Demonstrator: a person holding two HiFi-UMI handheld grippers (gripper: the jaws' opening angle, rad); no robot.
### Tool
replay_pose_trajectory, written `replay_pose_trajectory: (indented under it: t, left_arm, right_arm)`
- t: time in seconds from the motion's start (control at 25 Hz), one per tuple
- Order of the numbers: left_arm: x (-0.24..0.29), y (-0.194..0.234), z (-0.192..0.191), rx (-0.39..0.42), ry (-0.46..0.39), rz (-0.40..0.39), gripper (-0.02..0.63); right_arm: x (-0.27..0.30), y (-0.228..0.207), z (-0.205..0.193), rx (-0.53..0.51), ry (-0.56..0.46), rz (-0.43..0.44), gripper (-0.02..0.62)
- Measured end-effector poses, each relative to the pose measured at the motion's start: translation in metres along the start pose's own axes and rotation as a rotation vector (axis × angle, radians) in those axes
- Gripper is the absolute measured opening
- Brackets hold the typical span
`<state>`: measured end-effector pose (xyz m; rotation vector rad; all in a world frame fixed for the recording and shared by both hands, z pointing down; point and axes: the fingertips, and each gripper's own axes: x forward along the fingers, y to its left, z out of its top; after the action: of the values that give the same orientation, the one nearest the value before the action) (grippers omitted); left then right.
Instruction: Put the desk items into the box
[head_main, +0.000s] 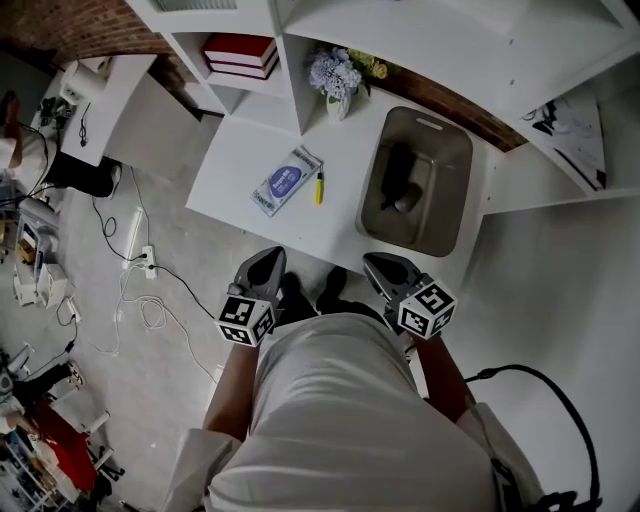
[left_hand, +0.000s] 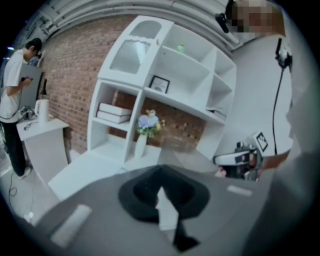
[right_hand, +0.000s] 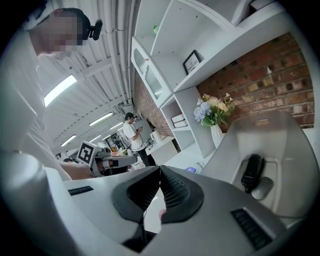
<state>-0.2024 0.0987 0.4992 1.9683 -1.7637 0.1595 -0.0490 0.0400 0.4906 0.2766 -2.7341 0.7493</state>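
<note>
White table (head_main: 240, 160) under shelves (head_main: 420, 30) carries a grey box (head_main: 455, 170), which holds a black device (head_main: 396, 170) and a mouse (head_main: 407, 200). Left of the box lie a yellow marker (head_main: 319, 187) and, further left, a blue-and-white packet (head_main: 287, 181), with a vase (head_main: 338, 100) of flowers behind the box's left far corner. Before the box's near left corner hangs the right claw (head_main: 380, 264), the left claw (head_main: 267, 258) further left, both closed and empty.
</note>
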Motion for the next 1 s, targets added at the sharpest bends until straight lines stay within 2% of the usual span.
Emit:
replay_pose_trajectory:
  t: [0.24,0.48,0.68,0.88,1.0]
  left_arm:
    - [0.026,0.002,0.001,0.024,0.035,-0.045,0.002]
    - [0.055,0.01,-0.001,0.088,0.055,-0.086,0.003]
    - [0.083,0.02,-0.003,0.098,0.088,-0.123,0.005]
    - [0.109,0.029,-0.018,0.116,0.154,-0.175,0.005]
    - [0.129,0.031,-0.034,0.097,0.212,-0.227,0.006]
  right_arm:
    - [-0.001,-0.015,-0.002,0.038,-0.017,-0.041,0.0]
    - [-0.008,-0.027,0.002,0.096,-0.063,-0.13,0.0]
    - [-0.014,-0.035,0.006,0.111,-0.087,-0.193,0.002]
    - [-0.02,-0.038,0.01,0.13,-0.109,-0.263,0.002]
    - [-0.02,-0.039,0.01,0.137,-0.107,-0.296,0.002]
